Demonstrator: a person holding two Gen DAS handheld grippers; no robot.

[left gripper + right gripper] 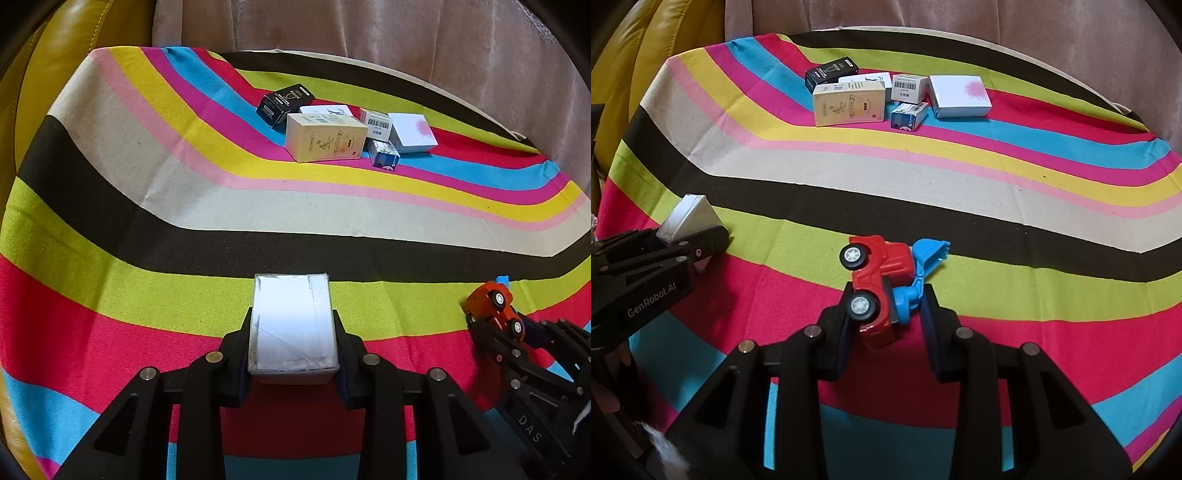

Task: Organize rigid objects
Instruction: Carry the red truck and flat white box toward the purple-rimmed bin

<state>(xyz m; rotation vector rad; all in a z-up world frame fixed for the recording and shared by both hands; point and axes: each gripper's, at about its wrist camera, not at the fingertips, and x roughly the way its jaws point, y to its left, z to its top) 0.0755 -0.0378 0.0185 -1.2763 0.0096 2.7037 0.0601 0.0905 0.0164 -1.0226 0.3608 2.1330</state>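
From the left wrist view, the left gripper (293,332) has its jaws clamped on a white box (293,325), one jaw against each long side, the box held clear above the striped cloth (147,206) that covers the table. Far across the cloth sits a cluster of small boxes: a black box (285,103) at the back left, a cream box (325,137) in front of it, a flat white box (325,110) tucked behind the cream one, a barcode box (376,123) to the right, a blue box (385,155) in front of that, and a white box with a pink blotch (413,132) at the far right. All lie close together, several touching. At the lower right edge the right gripper (495,317) shows from the side, with a red toy truck (493,302) at its tip. A yellow leather cushion (55,74) and a pinkish curtain (369,26) frame the scene.

From the right wrist view, the right gripper (886,314) has its jaws clamped on the red toy truck (875,280), which lies on its side with two wheels facing the camera and its blue scoop (931,251) pointing away to the right. The truck hangs over the red and green stripes. At the left, the left gripper (701,240) holds the white box (689,218), well apart from the truck. The box cluster lies at the far side of the cloth.
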